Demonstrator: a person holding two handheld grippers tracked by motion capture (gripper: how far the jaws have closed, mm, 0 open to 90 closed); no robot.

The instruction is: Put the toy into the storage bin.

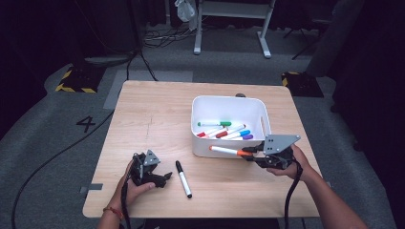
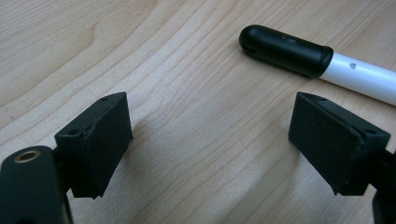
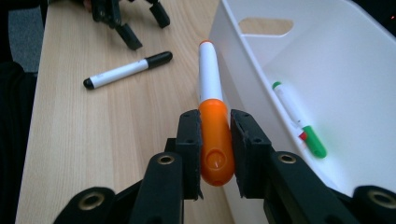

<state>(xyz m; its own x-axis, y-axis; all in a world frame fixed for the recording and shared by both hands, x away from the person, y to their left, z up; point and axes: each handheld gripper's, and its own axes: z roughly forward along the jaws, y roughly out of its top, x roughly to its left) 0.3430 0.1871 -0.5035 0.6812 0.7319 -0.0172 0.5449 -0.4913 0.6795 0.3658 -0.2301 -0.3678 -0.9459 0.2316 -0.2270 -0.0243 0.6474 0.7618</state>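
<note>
- The right claw (image 3: 215, 140) is clamped on the orange cap of an orange pen (image 3: 212, 116), whose white barrel sticks out ahead of the jaws.
- In the high view that pen (image 1: 224, 150) hangs level in front of the near wall of the white bin (image 1: 229, 102), just beyond the tip of the right claw (image 1: 248, 153).
- Inside the bin, past the wall to the right of the right claw's jaws, lies a green pen (image 3: 299, 119); the high view shows several more coloured pens (image 1: 224, 130) there.
- The left claw (image 2: 210, 140) stands wide with nothing between its jaws, low over the table (image 2: 163, 60).
- A black pen (image 2: 308, 60) lies on the table just ahead and to the right of the left claw's jaws, untouched.
- Step in hand, as I judge it: carrying the orange pen to the bin.
- The next move calls for lifting the pen clear of the rim, bringing it over the bin, then opening the jaws.
- After that, the black pen (image 1: 183, 178) is left for the left claw (image 1: 165, 180).
</note>
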